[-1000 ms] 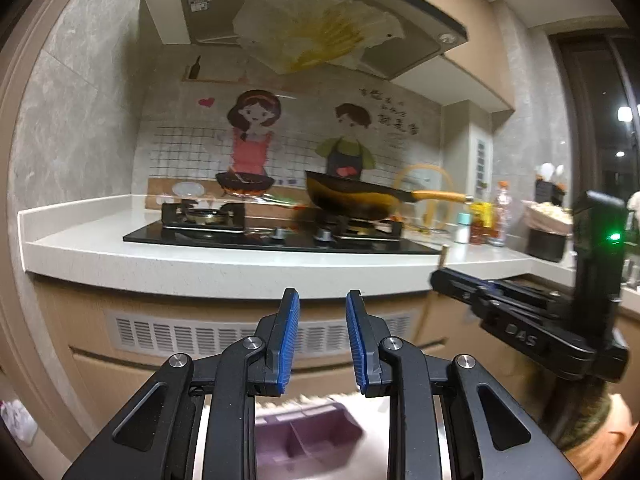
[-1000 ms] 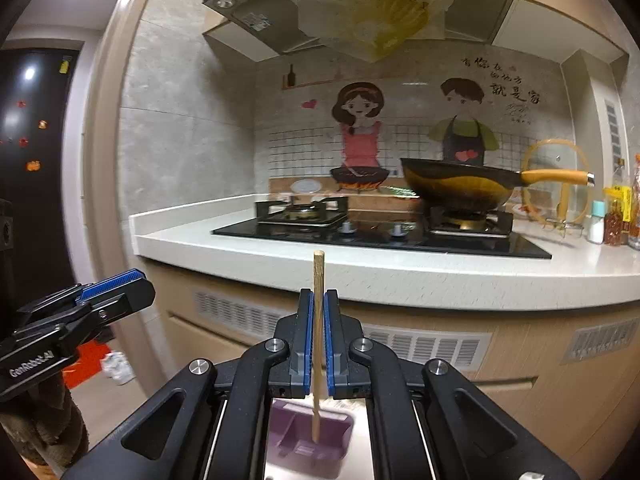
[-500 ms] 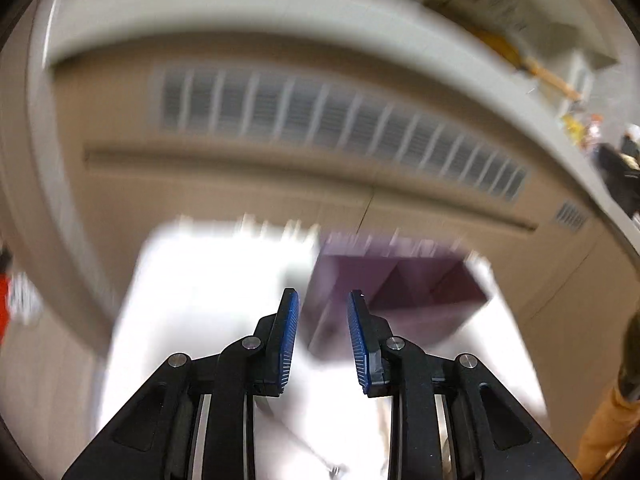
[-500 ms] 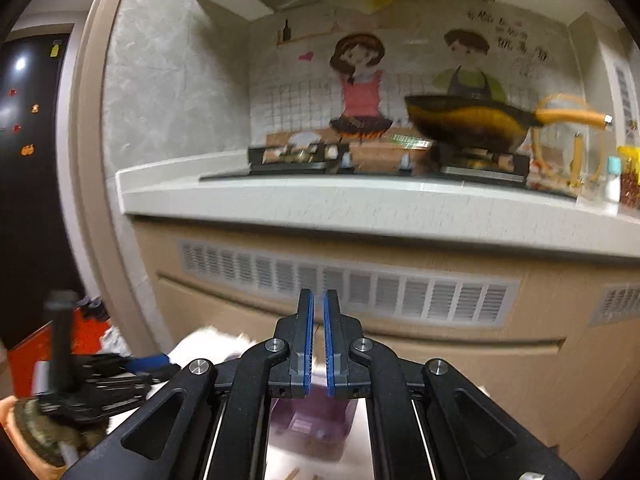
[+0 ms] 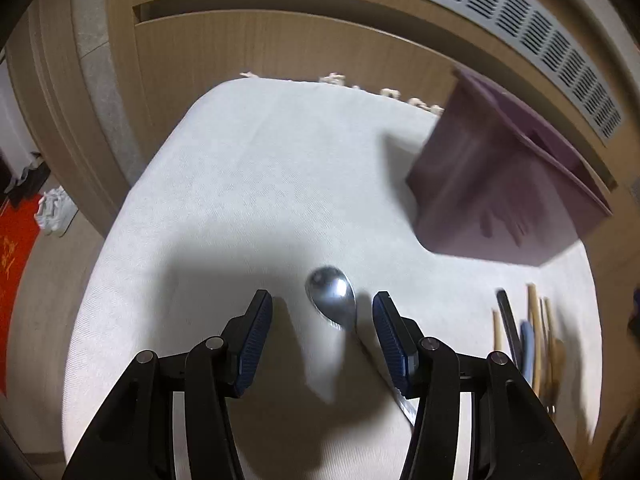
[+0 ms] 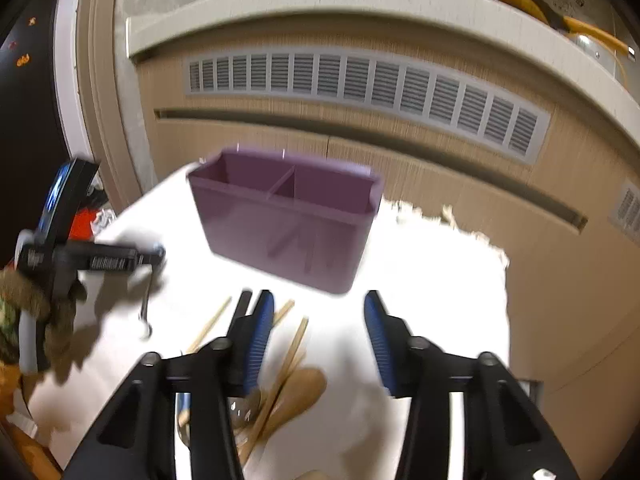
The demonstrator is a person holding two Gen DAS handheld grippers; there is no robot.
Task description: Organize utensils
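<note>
- We see a white cloth covering the support surface, fringe along its far edge by the cabinet.
- Purple caddy stands on the cloth at the far side; two compartments visible, one divider.
- Metal spoon lies on the cloth, bowl pointing away, well apart from the caddy.
- Loose chopsticks and a wooden spoon lie in a cluster near the caddy; a dark-handled piece lies among them, type unclear.

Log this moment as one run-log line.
left gripper: open over silver metal spoon | right gripper: open, empty | purple plastic two-compartment caddy: upright on white cloth
</note>
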